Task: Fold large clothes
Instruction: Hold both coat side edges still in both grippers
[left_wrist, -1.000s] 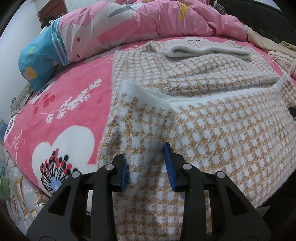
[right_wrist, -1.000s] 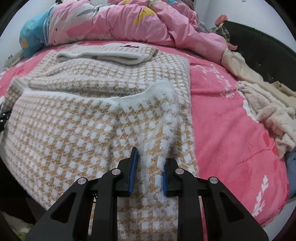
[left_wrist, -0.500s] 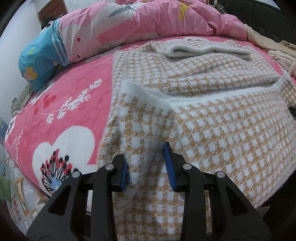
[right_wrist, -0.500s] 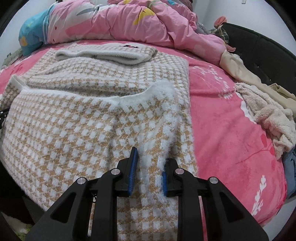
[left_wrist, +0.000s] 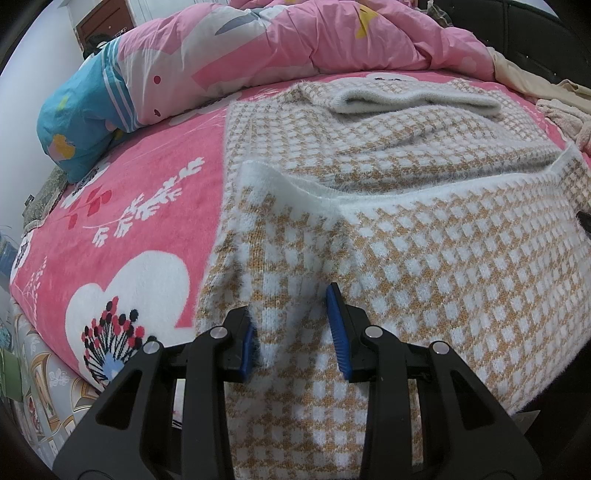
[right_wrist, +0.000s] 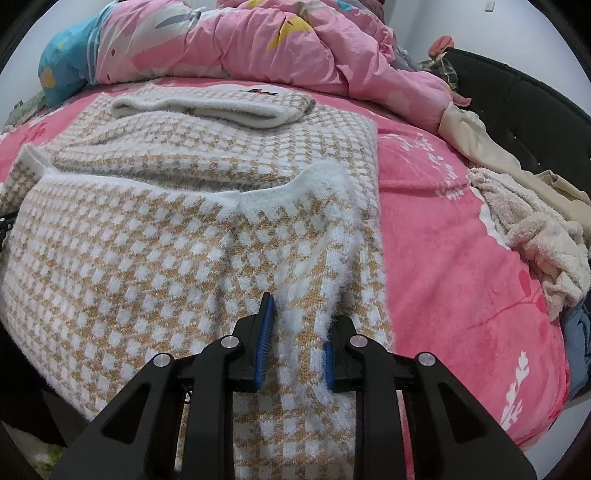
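Closest in, the left gripper (left_wrist: 295, 332) has its fingers (left_wrist: 337, 326) a little apart with a ridge of the checked sweater (left_wrist: 443, 258) between them, likely to lift that corner. The right gripper (right_wrist: 293, 341) does the same on its side, pinching a fluffy fold. I cannot tell how tight either grip is. The sweater lies flat on the pink bed (left_wrist: 147, 206). At twelve o'clock, far back, sits the pink quilt (right_wrist: 277, 40).
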